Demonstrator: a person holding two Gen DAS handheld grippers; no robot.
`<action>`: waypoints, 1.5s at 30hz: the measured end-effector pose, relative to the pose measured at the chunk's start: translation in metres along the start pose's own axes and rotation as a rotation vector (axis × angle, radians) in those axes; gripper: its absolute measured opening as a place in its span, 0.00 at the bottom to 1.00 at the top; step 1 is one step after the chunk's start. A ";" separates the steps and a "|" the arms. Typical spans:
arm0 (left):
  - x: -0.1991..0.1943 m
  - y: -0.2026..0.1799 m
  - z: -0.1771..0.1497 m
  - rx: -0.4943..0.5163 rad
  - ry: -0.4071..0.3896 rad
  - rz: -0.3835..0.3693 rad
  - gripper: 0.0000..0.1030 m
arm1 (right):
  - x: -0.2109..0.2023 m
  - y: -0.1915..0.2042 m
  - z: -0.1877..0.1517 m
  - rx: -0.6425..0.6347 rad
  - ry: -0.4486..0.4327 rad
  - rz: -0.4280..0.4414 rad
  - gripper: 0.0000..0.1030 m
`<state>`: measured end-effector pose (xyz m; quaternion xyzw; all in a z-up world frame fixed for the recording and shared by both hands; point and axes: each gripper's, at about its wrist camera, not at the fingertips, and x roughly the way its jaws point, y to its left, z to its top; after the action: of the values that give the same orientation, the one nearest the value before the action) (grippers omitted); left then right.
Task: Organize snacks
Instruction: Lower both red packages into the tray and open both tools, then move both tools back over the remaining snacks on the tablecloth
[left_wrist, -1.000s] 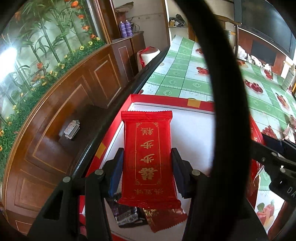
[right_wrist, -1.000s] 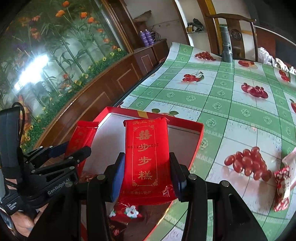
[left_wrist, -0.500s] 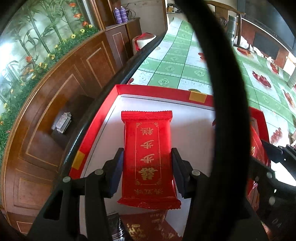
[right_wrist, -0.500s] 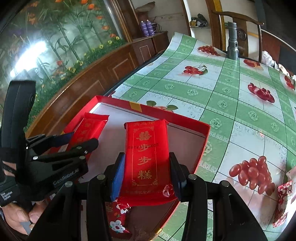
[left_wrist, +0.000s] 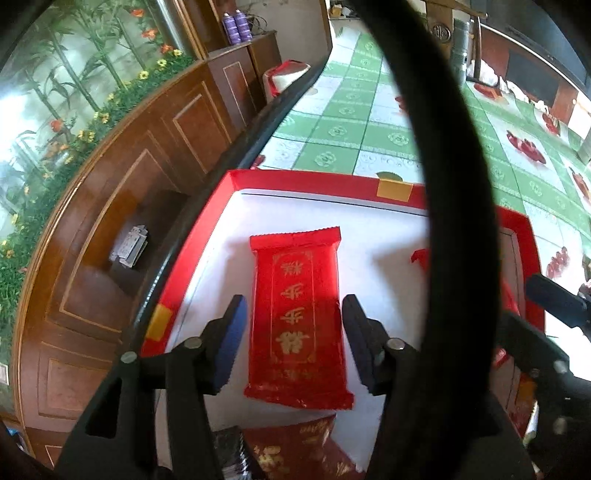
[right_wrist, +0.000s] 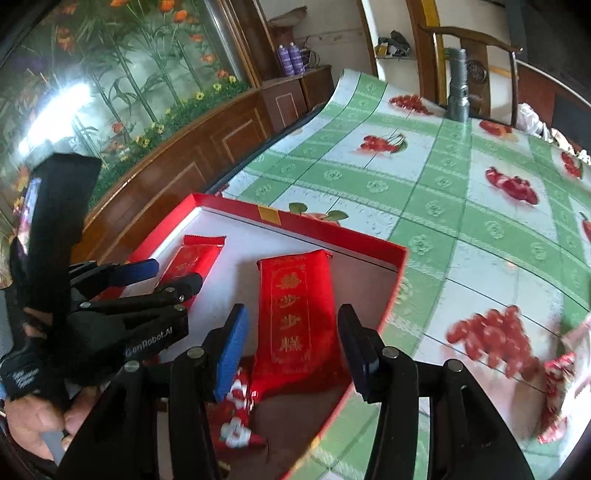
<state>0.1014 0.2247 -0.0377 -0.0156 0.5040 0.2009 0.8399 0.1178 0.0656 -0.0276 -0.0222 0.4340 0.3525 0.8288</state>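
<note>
- Left gripper (left_wrist: 291, 330) was opening; pads stood clear of the first red snack packet (left_wrist: 297, 317), lying flat in the red box (left_wrist: 317, 181).
- Right gripper (right_wrist: 291, 343) was opening too, around the second red snack packet (right_wrist: 297, 317) in that box on the table (right_wrist: 461, 229).

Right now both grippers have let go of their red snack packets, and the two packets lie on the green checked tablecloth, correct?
Not quite. Both grippers, left and right, are opening clear of their packets, but the packets lie inside the red box, on its white floor, as both wrist views show.
</note>
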 end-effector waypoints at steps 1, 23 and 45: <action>-0.005 0.002 -0.001 -0.007 -0.010 -0.002 0.58 | -0.009 0.000 -0.003 0.003 -0.014 0.007 0.49; -0.116 -0.071 -0.059 0.067 -0.159 -0.158 0.72 | -0.156 -0.075 -0.118 0.218 -0.141 -0.105 0.55; -0.156 -0.141 -0.091 0.206 -0.181 -0.191 0.85 | -0.215 -0.156 -0.200 0.428 -0.176 -0.210 0.61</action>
<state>0.0107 0.0248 0.0256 0.0409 0.4405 0.0682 0.8942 -0.0099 -0.2416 -0.0361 0.1394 0.4201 0.1652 0.8813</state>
